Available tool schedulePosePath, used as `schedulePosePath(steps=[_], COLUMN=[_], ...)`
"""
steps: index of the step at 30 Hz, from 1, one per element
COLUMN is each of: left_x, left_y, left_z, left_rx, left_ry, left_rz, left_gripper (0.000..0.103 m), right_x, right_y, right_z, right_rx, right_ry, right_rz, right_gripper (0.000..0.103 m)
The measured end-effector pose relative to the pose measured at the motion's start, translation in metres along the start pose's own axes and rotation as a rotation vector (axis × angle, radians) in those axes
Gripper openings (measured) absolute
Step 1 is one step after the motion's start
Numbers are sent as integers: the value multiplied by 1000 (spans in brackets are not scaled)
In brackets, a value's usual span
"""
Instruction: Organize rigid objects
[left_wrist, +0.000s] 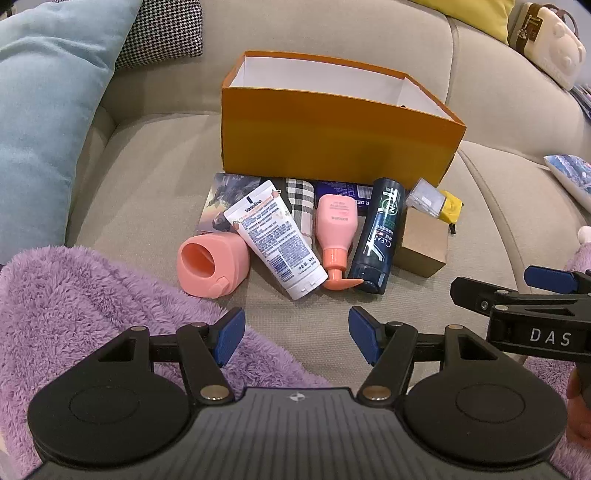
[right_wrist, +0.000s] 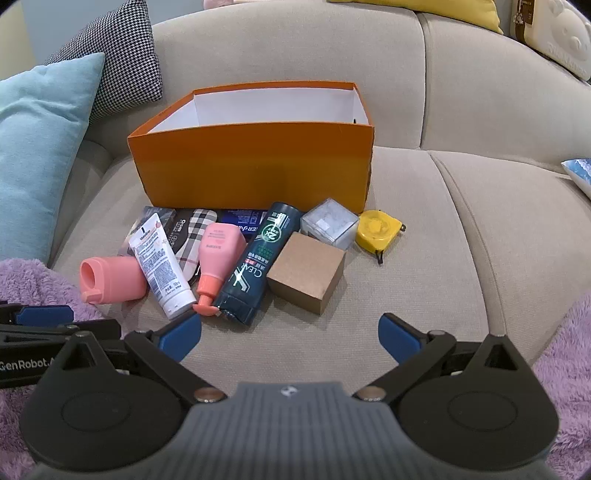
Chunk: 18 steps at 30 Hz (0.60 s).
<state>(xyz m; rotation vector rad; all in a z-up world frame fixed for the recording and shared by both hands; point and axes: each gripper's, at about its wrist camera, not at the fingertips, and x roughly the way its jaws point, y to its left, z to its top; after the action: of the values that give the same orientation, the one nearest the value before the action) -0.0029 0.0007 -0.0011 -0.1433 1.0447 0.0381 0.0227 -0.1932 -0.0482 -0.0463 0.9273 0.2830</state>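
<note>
- Lying in a row on the sofa cushion (right_wrist: 424, 236) before the orange box (right_wrist: 255, 166): toiletries and small boxes.
- Left gripper (left_wrist: 296, 336) fingers spread wide, holding nothing, just short of the Vaseline tube (left_wrist: 275, 242).
- Right gripper (right_wrist: 290, 338) fingers likewise wide (nothing between them), near the brown box (right_wrist: 306, 273).

A beige sofa (right_wrist: 424, 236) carries an orange box (right_wrist: 255, 166), toiletries and cushions.

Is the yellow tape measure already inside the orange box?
No, the yellow tape measure lies on the sofa cushion outside the orange box, by its right front corner next to the clear cube.
</note>
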Motion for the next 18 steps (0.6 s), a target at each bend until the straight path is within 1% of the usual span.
schedulePosePath(steps=[10,18], left_x=[1,5], left_y=[1,9], left_z=[0,0], left_rx=[-5,-38], left_ry=[2,17], left_rz=[-4,-33], left_gripper=[76,76], right_x=[0,4], right_y=[1,5], right_z=[0,1], right_rx=[2,-11], right_ry=[7,22], right_rz=[-4,5], right_gripper=[101,101])
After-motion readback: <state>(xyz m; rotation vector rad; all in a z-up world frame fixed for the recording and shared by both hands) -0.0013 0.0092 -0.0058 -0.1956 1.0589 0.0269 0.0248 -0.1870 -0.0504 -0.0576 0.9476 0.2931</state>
